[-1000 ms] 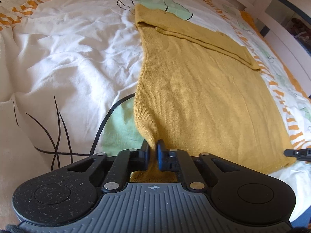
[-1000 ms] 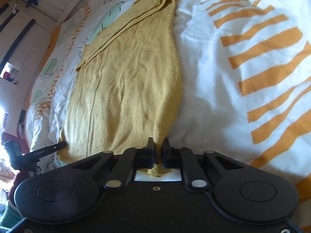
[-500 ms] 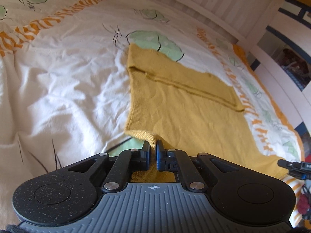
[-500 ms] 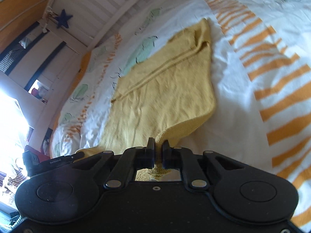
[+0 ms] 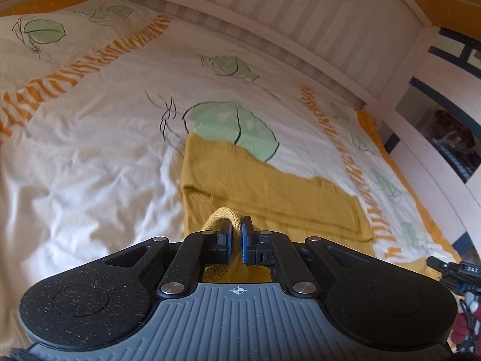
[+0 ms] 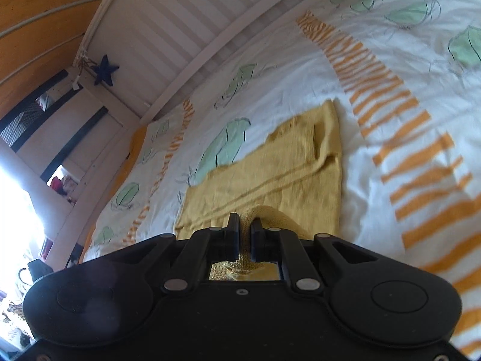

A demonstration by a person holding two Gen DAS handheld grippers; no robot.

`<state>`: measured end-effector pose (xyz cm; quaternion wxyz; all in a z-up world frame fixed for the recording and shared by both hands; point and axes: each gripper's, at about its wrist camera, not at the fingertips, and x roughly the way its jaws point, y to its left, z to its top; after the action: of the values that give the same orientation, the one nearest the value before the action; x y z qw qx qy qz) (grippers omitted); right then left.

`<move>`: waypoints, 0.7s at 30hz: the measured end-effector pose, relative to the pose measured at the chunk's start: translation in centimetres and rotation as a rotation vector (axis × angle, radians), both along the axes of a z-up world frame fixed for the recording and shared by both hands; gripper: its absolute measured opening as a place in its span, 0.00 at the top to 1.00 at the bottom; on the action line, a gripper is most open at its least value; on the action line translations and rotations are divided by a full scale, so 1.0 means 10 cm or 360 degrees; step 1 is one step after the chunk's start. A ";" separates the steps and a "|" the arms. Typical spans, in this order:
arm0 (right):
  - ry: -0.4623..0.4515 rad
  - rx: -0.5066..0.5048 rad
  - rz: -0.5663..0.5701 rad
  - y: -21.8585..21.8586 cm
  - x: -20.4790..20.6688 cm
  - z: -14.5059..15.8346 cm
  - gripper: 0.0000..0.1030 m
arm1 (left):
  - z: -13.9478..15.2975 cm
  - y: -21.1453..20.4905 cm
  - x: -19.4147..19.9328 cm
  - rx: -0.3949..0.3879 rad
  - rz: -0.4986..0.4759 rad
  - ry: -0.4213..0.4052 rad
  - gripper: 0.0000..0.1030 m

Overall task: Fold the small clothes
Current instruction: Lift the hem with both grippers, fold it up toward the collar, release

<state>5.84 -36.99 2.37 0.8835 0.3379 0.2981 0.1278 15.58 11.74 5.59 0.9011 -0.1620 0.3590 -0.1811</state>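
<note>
A mustard-yellow knit garment (image 5: 258, 189) lies on the bed, its far part flat with a folded band across it. My left gripper (image 5: 237, 234) is shut on the garment's near left corner, lifted and carried over the flat part. My right gripper (image 6: 246, 234) is shut on the near right corner of the same garment (image 6: 276, 168), also lifted over it. The right gripper's tip shows at the right edge of the left wrist view (image 5: 451, 267).
The bed cover (image 5: 90, 150) is white with orange stripes and green leaf prints. A white slatted bed rail (image 5: 300, 21) runs along the far side. A white post and dark-trimmed furniture (image 6: 60, 120) stand beyond the bed's left side.
Both grippers have lifted the garment's near edge and carried it forward toward the far end, so the visible flat part is shorter and the bed rail has come into view.
</note>
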 end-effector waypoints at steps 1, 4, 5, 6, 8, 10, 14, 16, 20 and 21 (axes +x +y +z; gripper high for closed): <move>-0.0013 -0.0005 -0.0008 -0.02 0.07 0.01 0.85 | 0.01 -0.02 0.07 -0.0006 0.0009 -0.0011 0.94; -0.0028 -0.0018 -0.0032 -0.07 0.31 0.01 0.85 | 0.04 -0.07 0.29 -0.0023 0.0033 -0.0042 0.95; -0.0034 -0.0037 -0.0039 -0.07 0.39 0.01 0.85 | 0.04 -0.10 0.37 -0.0023 0.0041 -0.0048 0.95; -0.0037 -0.0057 -0.0045 -0.07 0.47 0.00 0.85 | 0.04 -0.12 0.46 -0.0022 0.0048 -0.0050 0.95; -0.0038 -0.0066 -0.0062 -0.09 0.63 -0.03 0.85 | 0.03 -0.17 0.62 -0.0020 0.0051 -0.0051 0.95; -0.0037 -0.0062 -0.0082 -0.11 0.79 -0.07 0.85 | 0.00 -0.23 0.77 -0.0006 0.0052 -0.0053 0.95; -0.0007 -0.0077 -0.0126 -0.16 1.12 -0.15 0.85 | -0.08 -0.33 1.04 0.0044 0.0069 -0.0051 0.94; 0.0018 -0.0097 -0.0141 -0.18 1.29 -0.21 0.85 | -0.15 -0.35 1.19 0.0062 0.0087 -0.0032 0.95; 0.0078 -0.0137 -0.0154 -0.18 1.60 -0.35 0.85 | -0.33 -0.40 1.44 0.0083 0.0135 0.0031 0.94; 0.0095 -0.0146 -0.0159 -0.18 1.67 -0.39 0.85 | -0.38 -0.42 1.49 0.0103 0.0145 0.0042 0.94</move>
<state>22.54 -38.81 -1.50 0.8941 0.3150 0.3128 0.0596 30.51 7.59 1.80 0.9084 -0.1515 0.3688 -0.1261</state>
